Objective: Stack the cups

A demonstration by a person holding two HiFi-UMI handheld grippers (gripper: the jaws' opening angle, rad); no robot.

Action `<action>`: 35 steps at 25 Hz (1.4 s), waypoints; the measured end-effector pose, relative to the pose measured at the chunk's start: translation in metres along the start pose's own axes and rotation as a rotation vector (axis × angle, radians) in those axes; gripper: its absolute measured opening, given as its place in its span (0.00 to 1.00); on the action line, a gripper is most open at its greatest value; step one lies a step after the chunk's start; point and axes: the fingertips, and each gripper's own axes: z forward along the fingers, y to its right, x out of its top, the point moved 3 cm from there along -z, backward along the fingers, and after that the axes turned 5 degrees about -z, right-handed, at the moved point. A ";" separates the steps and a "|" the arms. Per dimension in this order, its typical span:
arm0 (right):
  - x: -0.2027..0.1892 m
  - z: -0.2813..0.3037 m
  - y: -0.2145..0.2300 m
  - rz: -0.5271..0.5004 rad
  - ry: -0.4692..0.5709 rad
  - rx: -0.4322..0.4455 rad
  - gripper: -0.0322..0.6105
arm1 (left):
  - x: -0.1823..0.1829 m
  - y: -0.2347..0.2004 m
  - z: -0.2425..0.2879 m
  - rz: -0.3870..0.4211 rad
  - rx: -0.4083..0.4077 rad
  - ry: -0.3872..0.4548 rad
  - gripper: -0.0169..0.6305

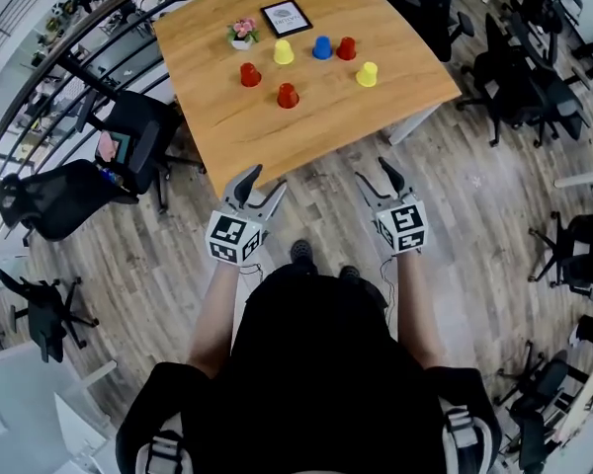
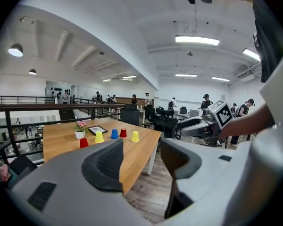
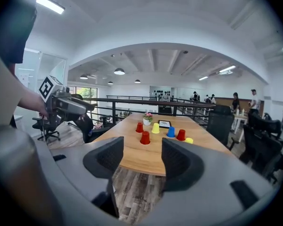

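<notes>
Hovering mid-frame short of the table (image 1: 227, 131), left gripper (image 1: 265, 181) and right gripper (image 1: 373, 172) both gape empty; six cups (image 1: 288, 95) sit scattered, unstacked, upper centre.

A light wooden table (image 1: 306, 117) stands on a grey-brown plank floor (image 1: 474, 215). Black office chairs (image 1: 138, 141) sit left of the table, and more crowd the space to its right. A dark railing (image 1: 69, 38) runs past the table's left side. Above the table, a white arched ceiling (image 3: 170, 32) carries strip lights (image 2: 197, 40) and round pendant lamps (image 2: 15, 50).
</notes>
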 end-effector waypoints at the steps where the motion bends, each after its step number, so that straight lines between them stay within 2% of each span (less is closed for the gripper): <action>1: 0.001 0.003 -0.001 0.002 -0.001 -0.005 0.46 | 0.001 -0.005 0.001 0.002 -0.005 -0.001 0.41; 9: -0.003 0.014 -0.007 0.016 -0.027 -0.025 0.46 | -0.004 -0.024 0.007 -0.006 -0.028 -0.018 0.41; 17: -0.007 0.028 0.021 0.028 -0.048 -0.015 0.45 | -0.004 -0.031 0.027 -0.030 -0.009 -0.033 0.41; 26: -0.001 0.069 0.071 0.003 -0.040 0.037 0.45 | 0.010 -0.045 0.068 -0.057 0.046 -0.023 0.41; 35: 0.003 0.103 0.145 -0.029 -0.033 0.119 0.45 | 0.030 -0.046 0.122 -0.069 0.152 -0.005 0.41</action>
